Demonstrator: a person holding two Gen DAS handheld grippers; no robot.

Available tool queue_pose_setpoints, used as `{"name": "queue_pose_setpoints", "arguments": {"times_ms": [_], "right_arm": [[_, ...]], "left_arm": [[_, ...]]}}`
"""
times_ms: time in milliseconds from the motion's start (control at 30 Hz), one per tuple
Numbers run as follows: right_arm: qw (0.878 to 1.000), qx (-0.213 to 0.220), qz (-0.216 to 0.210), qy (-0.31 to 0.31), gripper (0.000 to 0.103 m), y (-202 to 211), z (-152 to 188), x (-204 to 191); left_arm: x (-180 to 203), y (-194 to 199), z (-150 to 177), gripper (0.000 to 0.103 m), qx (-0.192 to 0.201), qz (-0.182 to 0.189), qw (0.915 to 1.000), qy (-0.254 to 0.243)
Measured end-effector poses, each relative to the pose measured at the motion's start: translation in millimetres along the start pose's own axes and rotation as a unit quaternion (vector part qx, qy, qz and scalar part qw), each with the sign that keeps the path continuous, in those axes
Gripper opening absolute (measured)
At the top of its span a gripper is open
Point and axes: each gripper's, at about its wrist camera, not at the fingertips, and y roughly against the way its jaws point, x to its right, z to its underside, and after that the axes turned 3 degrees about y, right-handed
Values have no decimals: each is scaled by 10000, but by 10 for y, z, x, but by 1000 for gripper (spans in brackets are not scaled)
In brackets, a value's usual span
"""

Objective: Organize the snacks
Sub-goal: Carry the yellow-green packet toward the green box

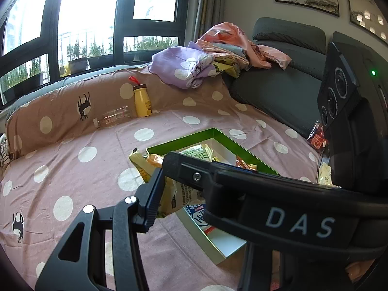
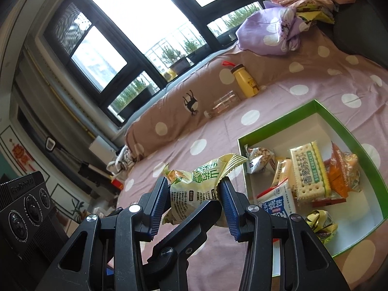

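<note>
Your right hand-held gripper (image 2: 194,201) sits nearest the lens: its jaws are partly closed, blue ribbed pads pressing both sides of a pale yellow-green snack bag (image 2: 194,181). The bag is crumpled and sticks out ahead of the fingertips, held above the pink polka-dot bed cover (image 2: 194,126), just left of the green box (image 2: 359,133).

Ahead and to the right of that hand-held gripper, the box is open and white inside. In it are a soda cracker pack (image 2: 311,172), an orange packet (image 2: 344,169) on the pack's right, a small nut bag (image 2: 260,160) at the near-left corner, a blue-and-white packet (image 2: 278,206) and a crumpled yellow wrapper (image 2: 322,225) closest to you.

Your left hand-held gripper (image 1: 184,194): only the left finger (image 1: 152,201) is clear; the other gripper's black body crosses the right side of the view. A snack bag (image 1: 179,194) lies against that finger's inner face, but I cannot tell whether the left jaws are clamping it. It hangs over the near-left edge of the green box (image 1: 213,131).

Far ahead, against the brown bolster (image 1: 60,111), stand a yellow bottle (image 1: 143,101) and a clear bottle (image 1: 114,118) lying on its side.
</note>
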Motion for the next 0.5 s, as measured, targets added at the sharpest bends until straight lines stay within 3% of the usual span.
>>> {"name": "queue_pose_setpoints", "arguments": {"times_ms": [500], "right_arm": [[9993,163,96,-331,48,144,-35,219]], "left_arm": [[201,-159,-65,45,-133,154,9996,-199]]}}
